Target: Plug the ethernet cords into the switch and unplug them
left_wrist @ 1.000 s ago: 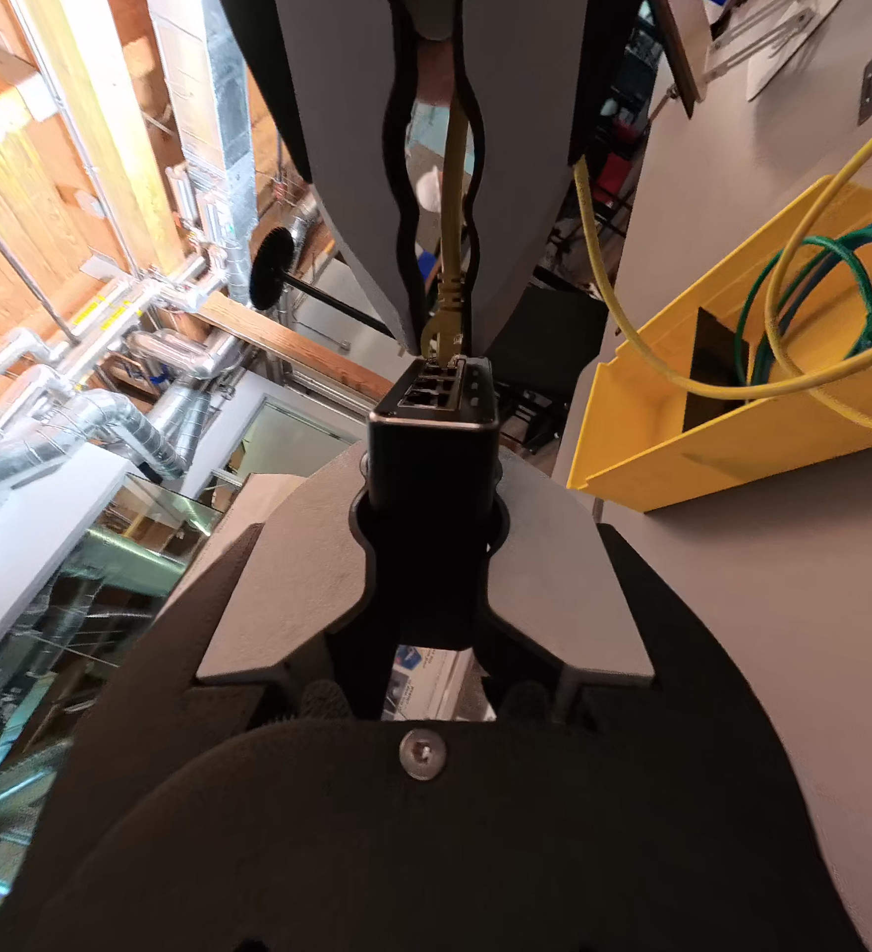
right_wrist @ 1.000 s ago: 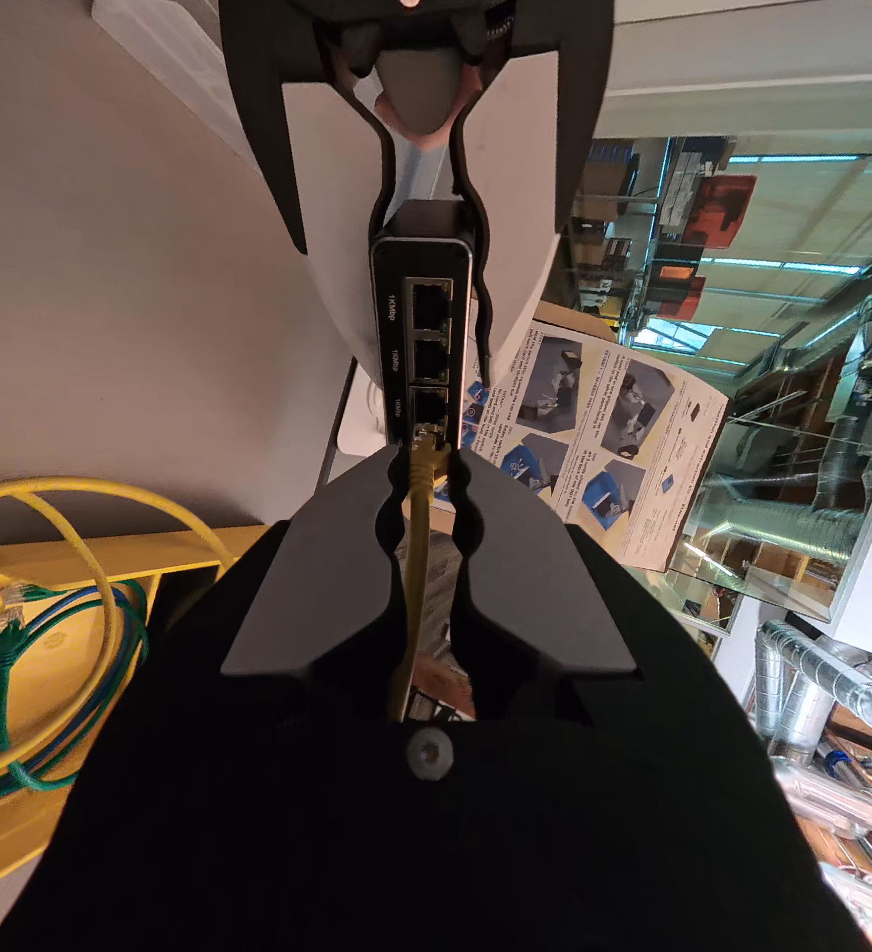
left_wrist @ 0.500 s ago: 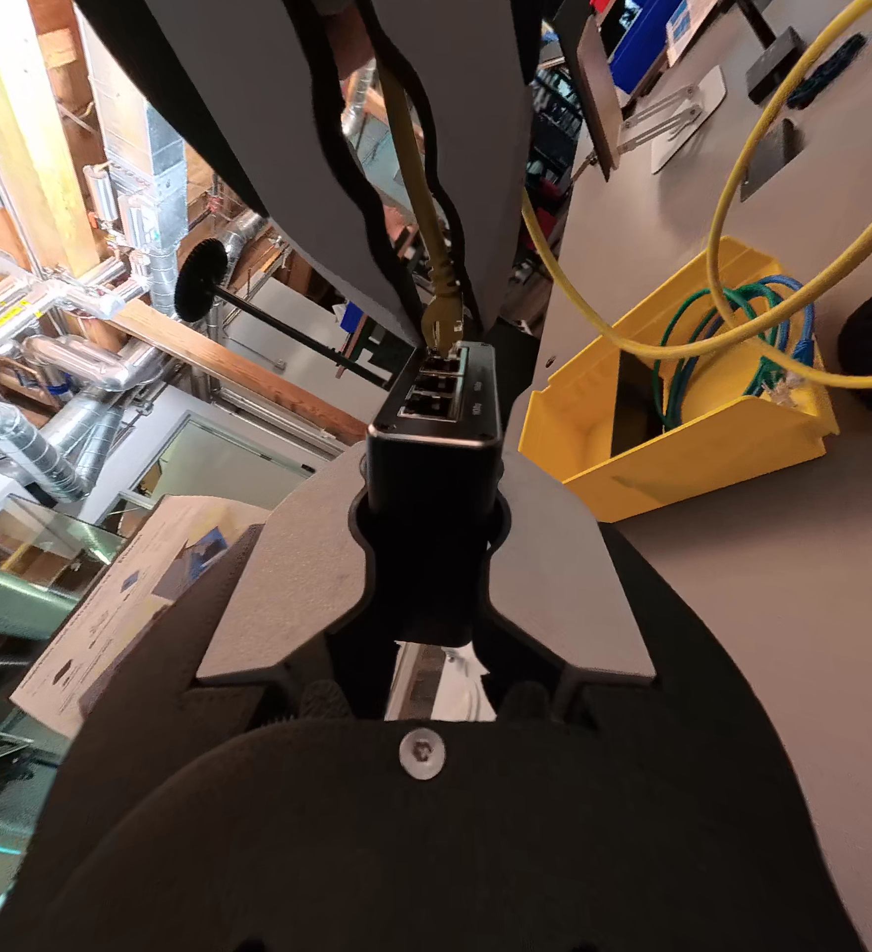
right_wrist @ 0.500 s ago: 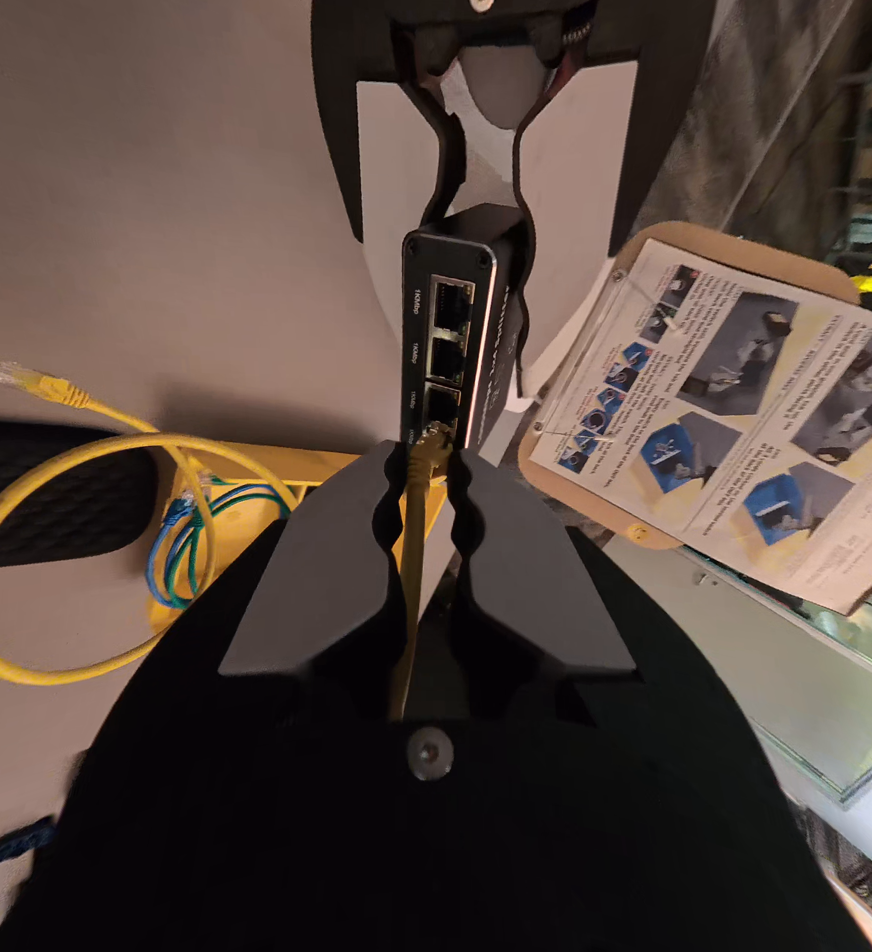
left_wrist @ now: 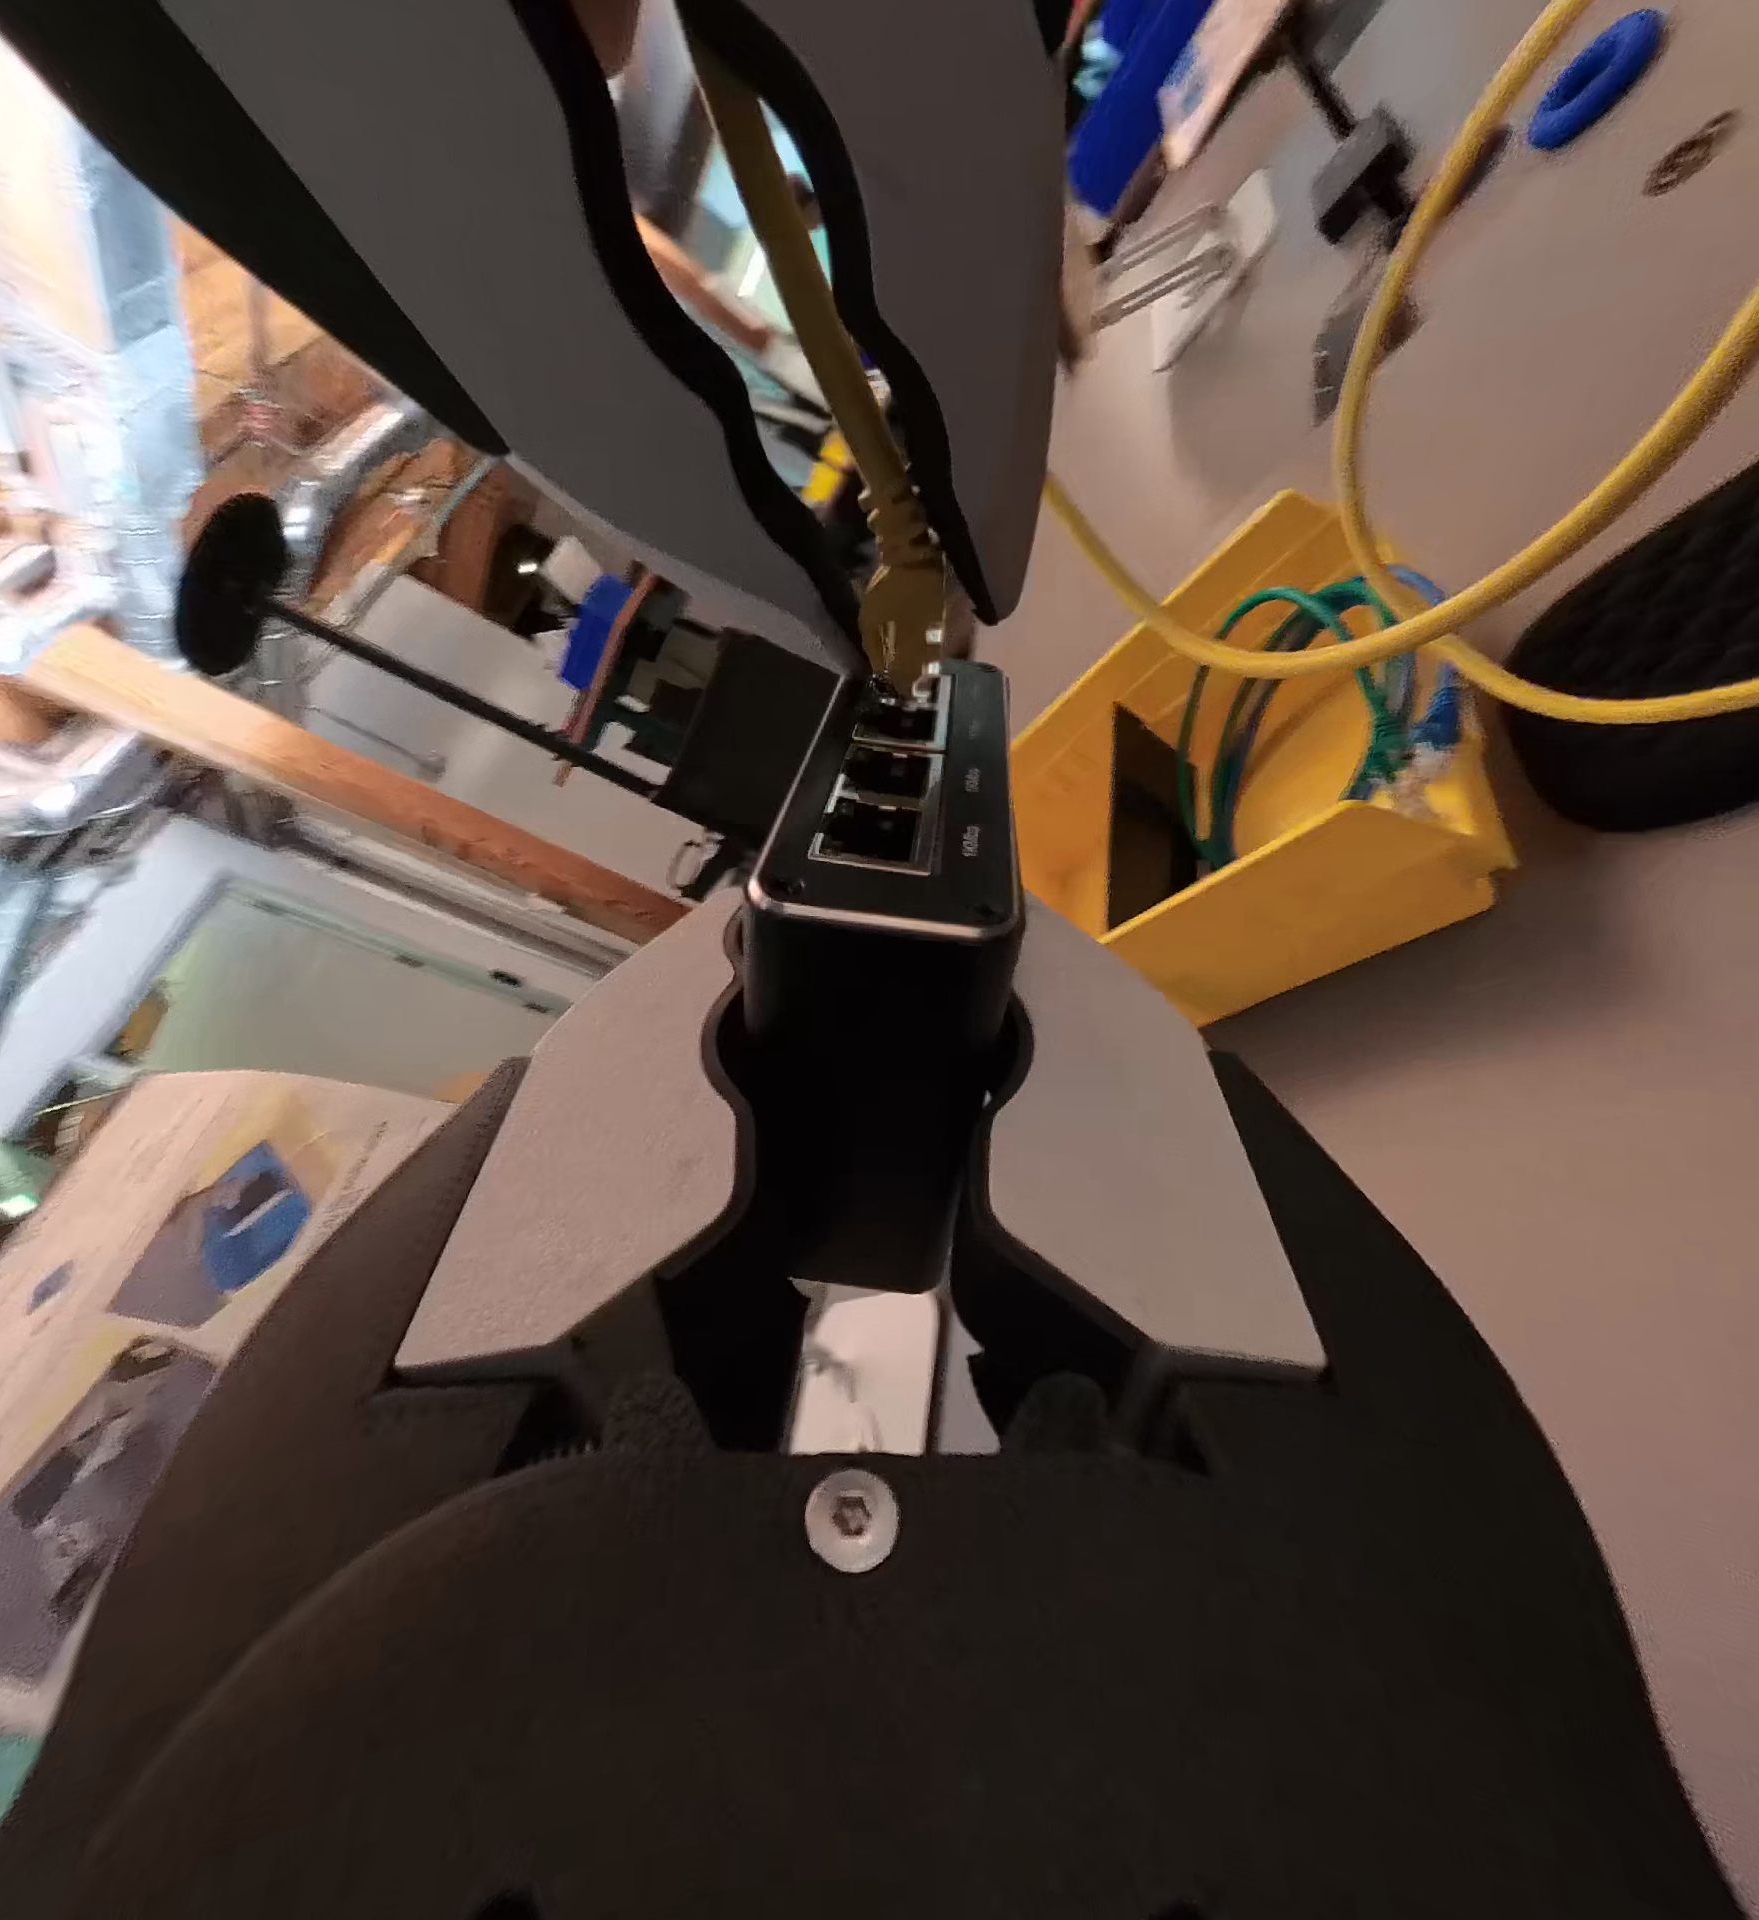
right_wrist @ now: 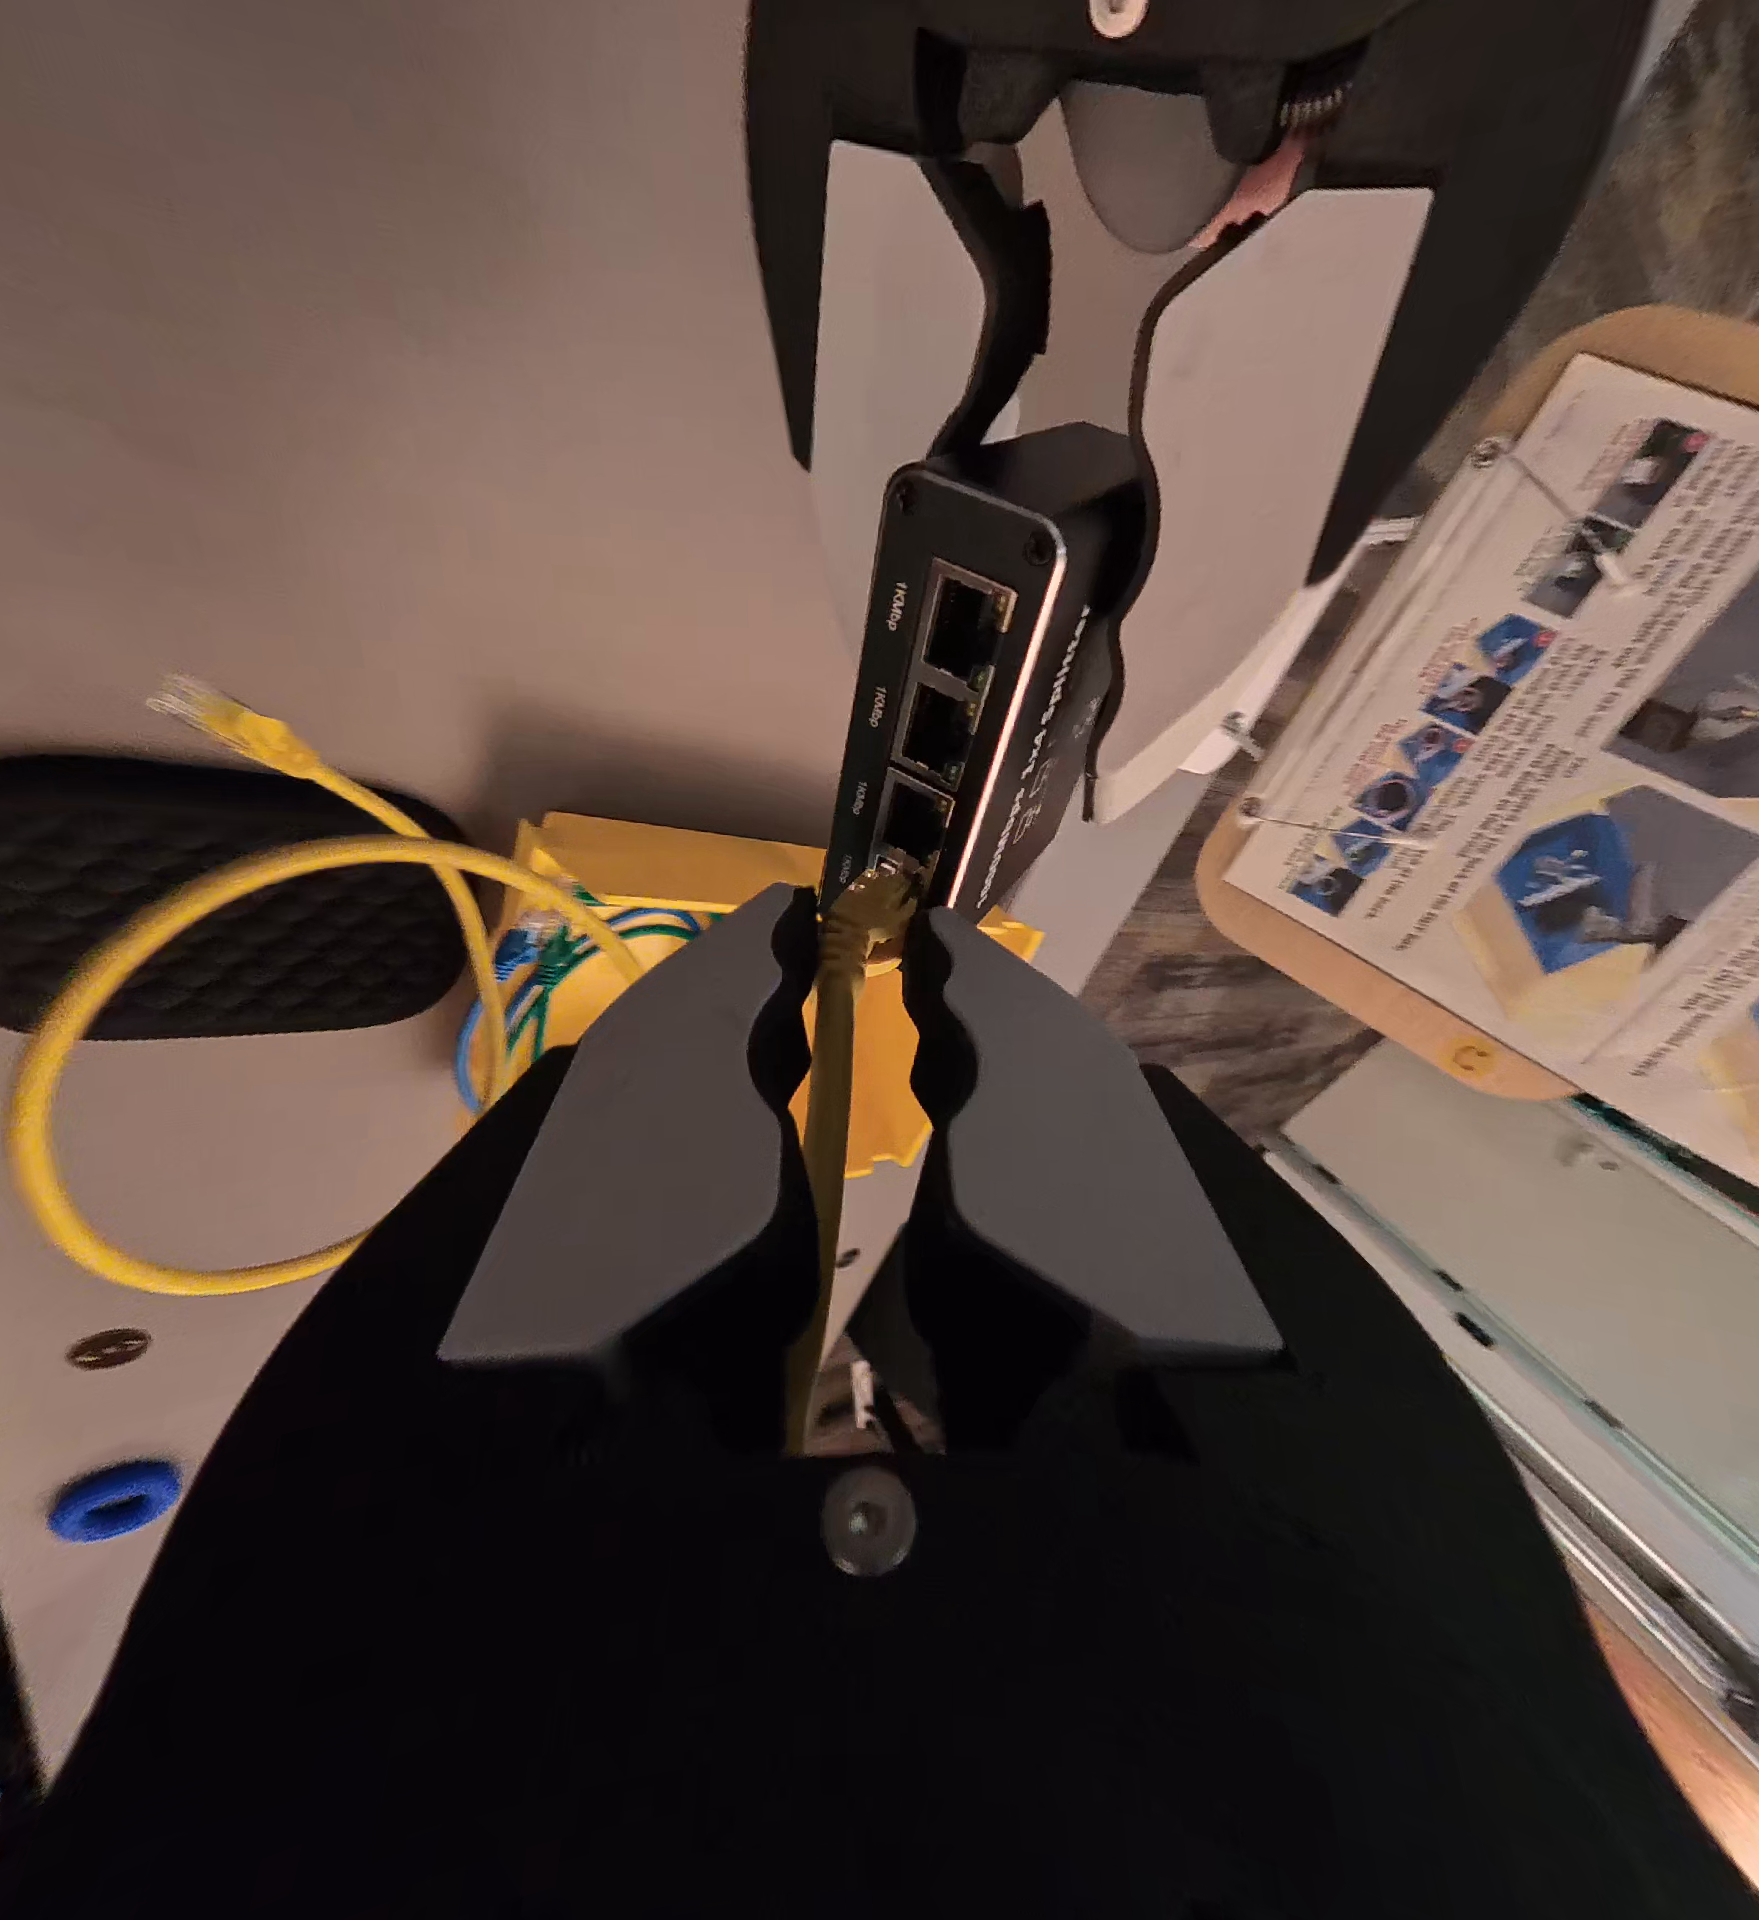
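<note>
Between right gripper (right_wrist: 859, 914) fingertips, yellow cord (right_wrist: 833, 1039) meets switch (right_wrist: 958, 686).

A glossy black faceplate is seen on the switch (right_wrist: 968, 686); matt plastic on the yellow bin (left_wrist: 1301, 914); a smooth counter (left_wrist: 1529, 1195).

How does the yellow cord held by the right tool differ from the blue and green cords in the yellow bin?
The yellow cord is held in the air by the right tool, its plug at the end port of the black switch; the blue and green cords lie loose in the yellow bin, touched by no tool. The yellow cord runs in a wide loop over the table; the others are coiled together. All have clear plugs.
</note>
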The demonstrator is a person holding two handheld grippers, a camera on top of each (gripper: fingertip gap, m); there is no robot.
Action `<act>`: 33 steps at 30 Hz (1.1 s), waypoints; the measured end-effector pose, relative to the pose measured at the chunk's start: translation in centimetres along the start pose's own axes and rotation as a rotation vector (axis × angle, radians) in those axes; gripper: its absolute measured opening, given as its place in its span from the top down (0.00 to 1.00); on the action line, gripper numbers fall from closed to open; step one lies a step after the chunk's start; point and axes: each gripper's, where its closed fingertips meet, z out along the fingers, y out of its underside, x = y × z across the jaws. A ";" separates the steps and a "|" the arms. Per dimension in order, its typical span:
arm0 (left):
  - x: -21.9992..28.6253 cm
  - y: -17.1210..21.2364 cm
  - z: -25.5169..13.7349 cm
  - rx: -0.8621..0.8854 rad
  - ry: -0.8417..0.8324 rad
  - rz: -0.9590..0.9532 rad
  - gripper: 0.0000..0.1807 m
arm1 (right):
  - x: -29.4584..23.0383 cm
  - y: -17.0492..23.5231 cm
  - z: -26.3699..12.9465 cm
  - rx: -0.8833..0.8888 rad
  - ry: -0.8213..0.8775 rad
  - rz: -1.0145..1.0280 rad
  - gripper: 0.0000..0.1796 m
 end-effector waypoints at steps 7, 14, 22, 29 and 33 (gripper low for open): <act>-3.1 -0.3 -0.9 0.022 -0.137 -0.238 0.78 | 3.5 -0.4 -2.1 0.029 0.379 -0.070 0.92; -3.5 -1.2 -1.2 0.051 -0.326 -0.042 0.77 | 3.3 -0.8 -2.8 -0.010 0.644 -0.156 0.92; -3.6 -0.9 -1.5 -0.085 -0.388 0.127 0.79 | 3.4 -0.7 -2.5 -0.022 0.790 -0.232 0.91; -4.4 -1.3 -2.3 -0.112 -0.432 0.152 0.80 | 4.1 -1.1 -3.2 0.039 0.849 -0.182 0.92; -4.7 -1.3 -2.5 -0.124 -0.452 0.176 0.79 | 4.4 -1.2 -3.2 0.068 0.837 -0.196 0.92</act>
